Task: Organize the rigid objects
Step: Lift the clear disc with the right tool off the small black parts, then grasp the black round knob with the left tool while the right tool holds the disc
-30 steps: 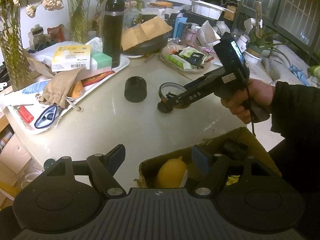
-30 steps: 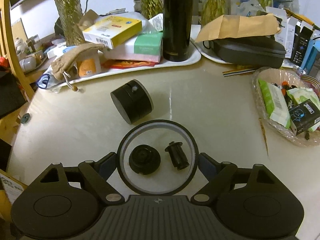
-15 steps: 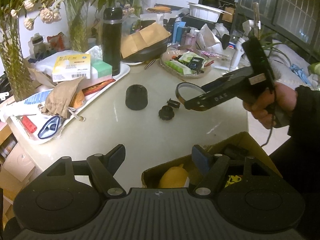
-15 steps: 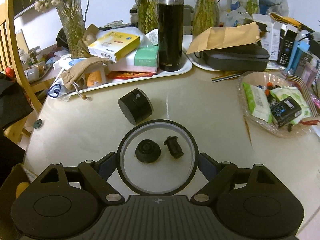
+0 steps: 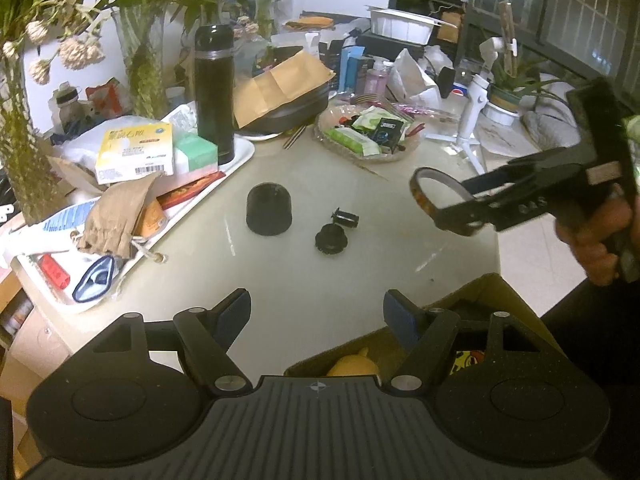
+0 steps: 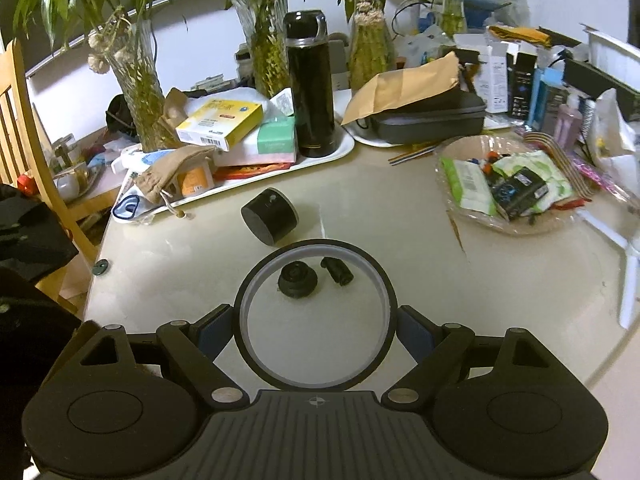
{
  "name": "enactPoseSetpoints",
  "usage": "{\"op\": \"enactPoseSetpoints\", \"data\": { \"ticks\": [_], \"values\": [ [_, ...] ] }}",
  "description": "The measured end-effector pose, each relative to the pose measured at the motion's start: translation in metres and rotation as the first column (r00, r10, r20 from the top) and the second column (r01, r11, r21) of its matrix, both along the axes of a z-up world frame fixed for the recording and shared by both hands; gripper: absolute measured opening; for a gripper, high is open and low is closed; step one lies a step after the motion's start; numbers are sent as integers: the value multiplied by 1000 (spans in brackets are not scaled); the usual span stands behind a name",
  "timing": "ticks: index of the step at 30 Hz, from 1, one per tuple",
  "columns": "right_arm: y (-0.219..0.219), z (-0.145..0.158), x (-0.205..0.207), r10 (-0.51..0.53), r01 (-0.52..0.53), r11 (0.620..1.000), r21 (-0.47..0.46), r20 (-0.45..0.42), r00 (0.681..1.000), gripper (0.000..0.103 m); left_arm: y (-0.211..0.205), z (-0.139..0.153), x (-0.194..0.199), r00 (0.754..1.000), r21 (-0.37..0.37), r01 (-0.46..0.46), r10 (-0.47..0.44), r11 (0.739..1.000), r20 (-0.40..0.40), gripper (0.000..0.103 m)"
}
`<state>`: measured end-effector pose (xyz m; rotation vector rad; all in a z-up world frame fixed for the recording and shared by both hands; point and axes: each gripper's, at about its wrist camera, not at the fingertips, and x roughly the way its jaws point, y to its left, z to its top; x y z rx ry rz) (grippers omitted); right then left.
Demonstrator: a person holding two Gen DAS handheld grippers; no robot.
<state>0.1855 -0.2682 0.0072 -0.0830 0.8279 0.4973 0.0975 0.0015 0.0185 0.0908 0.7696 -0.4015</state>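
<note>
Tabletop (image 6: 420, 280) looks glossy and smooth, the black cap (image 6: 270, 216) matt plastic, the drawstring pouch (image 6: 176, 170) coarse cloth.

This is a home. The worktop (image 6: 400, 216) is full of everyday things: plants in glass vases (image 6: 142, 92), a black flask (image 6: 310, 88), a snack bowl (image 6: 508, 188), and a wooden chair (image 6: 24, 128) beside it.

Near the black flask (image 6: 310, 88) on the table (image 6: 400, 280) lie three small black parts: one cylinder (image 6: 270, 216), one knob (image 6: 298, 280), one spool (image 6: 337, 271). One ring (image 6: 316, 380) is lifted above them.
</note>
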Motion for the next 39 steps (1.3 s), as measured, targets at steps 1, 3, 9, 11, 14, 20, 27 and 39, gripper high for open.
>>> {"op": "enactPoseSetpoints", "data": {
  "ticks": [1, 3, 9, 11, 14, 20, 27, 39],
  "values": [
    [-1, 1, -4, -2, 2, 1000, -1, -1, 1000, 88, -1, 0, 1, 1000, 3, 3, -3, 1000, 2, 73],
    [-5, 2, -13, -9, 9, 1000, 0, -4, 1000, 88, -3, 0, 4, 1000, 6, 8, -8, 1000, 6, 73],
    [-19, 3, -36, -51, 51, 999, 14, -17, 999, 88, -10, -4, 15, 1000, 15, 16, -16, 1000, 17, 73],
    [-23, 2, -40, -62, 62, 998, 20, -20, 998, 88, -13, -5, 18, 1000, 24, 17, -18, 1000, 22, 73],
    [-26, 2, -47, -77, 77, 997, 14, -20, 997, 88, -18, -8, 25, 999, 39, 23, -25, 999, 28, 73],
    [-32, 7, -54, -105, 105, 994, -2, -6, 994, 88, -29, -12, 42, 998, 67, 42, -44, 997, 34, 73],
    [-45, 8, -57, -138, 138, 990, 11, -13, 990, 88, -40, -23, 67, 998, 110, 58, -61, 992, 29, 73],
    [-54, 6, -56, -166, 167, 985, 45, -17, 986, 88, -68, -57, 125, 993, 141, 102, -92, 985, -76, 72]
  ]
}}
